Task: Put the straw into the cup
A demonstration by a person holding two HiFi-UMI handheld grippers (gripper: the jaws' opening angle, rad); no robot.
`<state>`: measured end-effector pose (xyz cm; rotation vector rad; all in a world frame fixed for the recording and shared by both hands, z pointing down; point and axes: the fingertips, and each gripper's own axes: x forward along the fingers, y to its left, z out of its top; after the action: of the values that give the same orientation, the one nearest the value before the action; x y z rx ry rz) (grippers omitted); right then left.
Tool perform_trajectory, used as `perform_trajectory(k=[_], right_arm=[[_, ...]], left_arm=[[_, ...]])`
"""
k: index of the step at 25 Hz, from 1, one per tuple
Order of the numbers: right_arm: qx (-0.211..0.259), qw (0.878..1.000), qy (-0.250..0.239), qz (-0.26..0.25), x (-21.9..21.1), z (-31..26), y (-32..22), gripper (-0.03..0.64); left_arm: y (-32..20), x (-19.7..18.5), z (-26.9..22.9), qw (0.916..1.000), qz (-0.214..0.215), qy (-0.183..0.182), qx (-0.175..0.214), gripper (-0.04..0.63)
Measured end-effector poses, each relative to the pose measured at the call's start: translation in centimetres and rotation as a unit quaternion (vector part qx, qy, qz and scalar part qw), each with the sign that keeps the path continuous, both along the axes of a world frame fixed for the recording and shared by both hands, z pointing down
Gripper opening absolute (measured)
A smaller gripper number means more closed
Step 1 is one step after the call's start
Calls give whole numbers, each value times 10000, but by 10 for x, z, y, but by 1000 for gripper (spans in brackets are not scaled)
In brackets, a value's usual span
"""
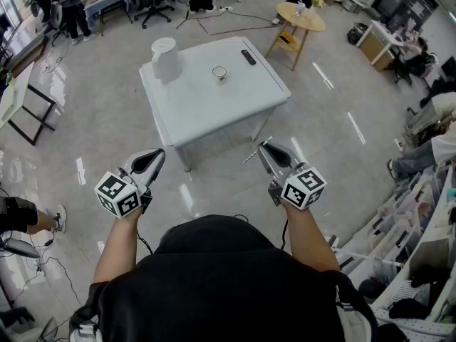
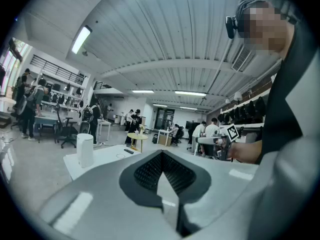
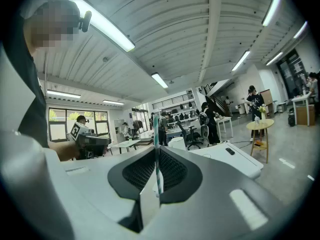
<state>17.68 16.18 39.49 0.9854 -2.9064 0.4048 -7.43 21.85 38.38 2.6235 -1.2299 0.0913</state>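
A green-and-white striped straw [image 3: 156, 149] stands upright between the pads of my right gripper [image 3: 156, 148], which is shut on it. In the head view the straw [image 1: 251, 155] sticks out to the left of the right gripper [image 1: 269, 152]. The cup [image 1: 220, 74] stands near the middle of the white table [image 1: 206, 109], well ahead of both grippers. It shows as a small ring [image 3: 204, 155] in the right gripper view. My left gripper [image 1: 151, 161] is held level over the floor, shut with nothing in it [image 2: 162, 156].
A white jug [image 1: 164, 59] stands at the table's left and a black remote [image 1: 248, 57] at its far right. A round wooden side table [image 1: 300, 16] is beyond. People, chairs and desks ring the room; cables lie on the floor.
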Motion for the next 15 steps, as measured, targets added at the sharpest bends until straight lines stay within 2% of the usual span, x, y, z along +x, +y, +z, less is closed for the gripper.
perform_trajectory(k=[8,15], right_arm=[[-24,10000,-83,-19,19,4,-3,49],[-9,9997,-259,-25,41,4,-12,49]], left_arm=[[-3,23,-2,9998,15,-215,47,0],[-9,51,-6,9997,11,-219,108,0]])
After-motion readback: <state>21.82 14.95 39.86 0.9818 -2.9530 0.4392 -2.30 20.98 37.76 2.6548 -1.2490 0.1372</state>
